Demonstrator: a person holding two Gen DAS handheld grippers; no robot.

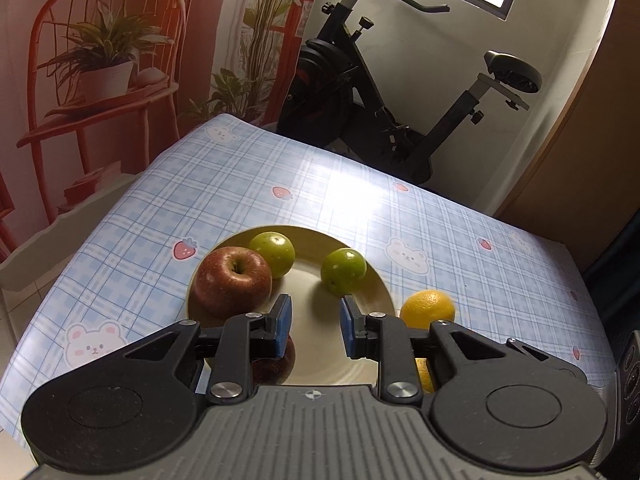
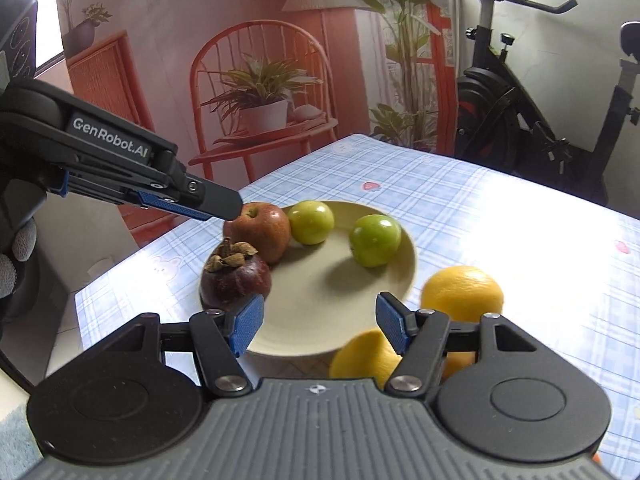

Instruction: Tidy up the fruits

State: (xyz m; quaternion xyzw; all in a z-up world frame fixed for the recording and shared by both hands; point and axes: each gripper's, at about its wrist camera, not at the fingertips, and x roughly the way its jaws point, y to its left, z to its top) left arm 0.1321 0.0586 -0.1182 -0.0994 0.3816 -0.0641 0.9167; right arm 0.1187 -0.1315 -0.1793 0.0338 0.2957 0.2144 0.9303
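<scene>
Plate [image 2: 404, 276]: cream, shallow, sitting on the checked tabletop [image 2: 500, 216] near its left edge.
Red apple [image 2: 262, 230]: resting on the plate's far left side, touching one green fruit [image 2: 311, 222].
Second green fruit [image 2: 375, 240]: lying alone on the plate's far right side.
Mangosteen [image 2: 236, 278]: sitting at the plate's near left rim, just beside the apple.
Oranges: one [image 2: 462, 292] lying on the tabletop just right of the plate; another [image 2: 366, 354] lying nearer the camera, partly hidden.
Left gripper [image 2: 230, 210]: hovering over the apple, fingers standing nearly closed in its own view, a narrow gap showing, gripping nothing.
Right gripper [image 2: 320, 326]: hanging over the plate's near rim, fingers standing about half open, gripping nothing.
Background: exercise bike [image 1: 384, 92] standing beyond the tabletop's far edge.
</scene>
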